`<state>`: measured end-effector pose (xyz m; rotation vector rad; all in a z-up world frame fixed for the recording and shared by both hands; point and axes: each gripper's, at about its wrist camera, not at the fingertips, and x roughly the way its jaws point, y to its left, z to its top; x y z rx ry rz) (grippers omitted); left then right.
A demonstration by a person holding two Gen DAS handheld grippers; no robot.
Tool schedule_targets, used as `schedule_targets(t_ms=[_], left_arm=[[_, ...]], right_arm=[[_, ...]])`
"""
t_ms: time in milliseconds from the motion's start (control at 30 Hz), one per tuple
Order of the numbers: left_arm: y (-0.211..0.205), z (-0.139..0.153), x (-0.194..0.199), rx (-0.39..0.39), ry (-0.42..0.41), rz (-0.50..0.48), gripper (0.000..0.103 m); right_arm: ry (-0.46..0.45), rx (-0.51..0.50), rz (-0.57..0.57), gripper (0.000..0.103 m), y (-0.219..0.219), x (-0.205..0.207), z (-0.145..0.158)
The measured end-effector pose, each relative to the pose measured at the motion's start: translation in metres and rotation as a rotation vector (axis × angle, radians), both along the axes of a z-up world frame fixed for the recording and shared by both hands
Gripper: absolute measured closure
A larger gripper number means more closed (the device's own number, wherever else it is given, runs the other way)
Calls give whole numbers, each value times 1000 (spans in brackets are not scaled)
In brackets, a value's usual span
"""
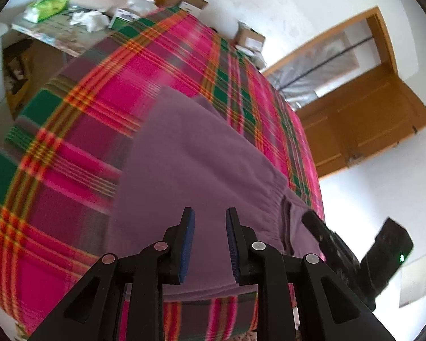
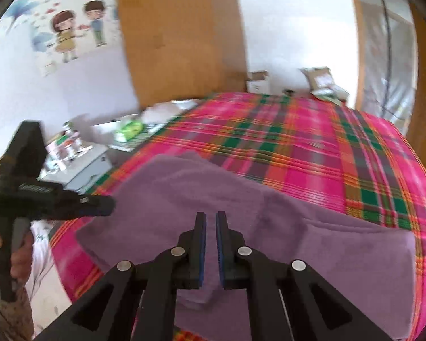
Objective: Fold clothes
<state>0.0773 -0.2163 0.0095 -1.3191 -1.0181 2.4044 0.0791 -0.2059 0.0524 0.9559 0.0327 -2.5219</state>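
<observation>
Left gripper [image 1: 210, 213]: the two black fingers with blue pads [image 1: 188, 241] stand spread, a clear gap between them, nothing held in it. Purple fabric fills the gap from behind; whether the tips touch it cannot be told. The trousers [image 1: 201, 156], purple and soft, lie on the plaid bedspread [image 1: 79, 130], reaching forward from the fingertips and to both sides. A gathered waistband [image 1: 272, 196] with a cord runs just right of the right finger. Further right, the right gripper [image 1: 326, 241] shows as a black bar over the waistband edge. Ahead and left of the fingers, past the bed edge, a table [image 1: 42, 32] carries tissue packs and boxes. Ahead and right stands a wooden door [image 1: 363, 119].

Right gripper [image 2: 210, 216]: the fingers are nearly together, a narrow slit left between the blue pads [image 2: 219, 244]; no cloth is seen pinched in the slit. The trousers [image 2: 201, 190] lie under and ahead of the tips, with a folded layer [image 2: 355, 244] extending to the right of the fingers. Left of the fingers the left gripper [image 2: 99, 206] hangs above the garment's left edge, held by a hand [image 2: 20, 258] at the frame border. The bedspread [image 2: 312, 142] spreads beyond the fingertips. Far ahead and left, a wall [image 2: 71, 71] bears cartoon stickers.
</observation>
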Motion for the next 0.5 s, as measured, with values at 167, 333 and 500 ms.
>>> schedule_targets(t_ms=[167,333,500], left_arm=[[-12,-7,2,-8,-17,22,80],[-19,-15,4,3,-33,29,80],[-25,-23,5,19,-47,34,80]], right_arm=[[20,2,107,96,-38,11,-2],[-21,9,200,95,-75,11,-19],[-87,14,282,95,-108,11,-40]])
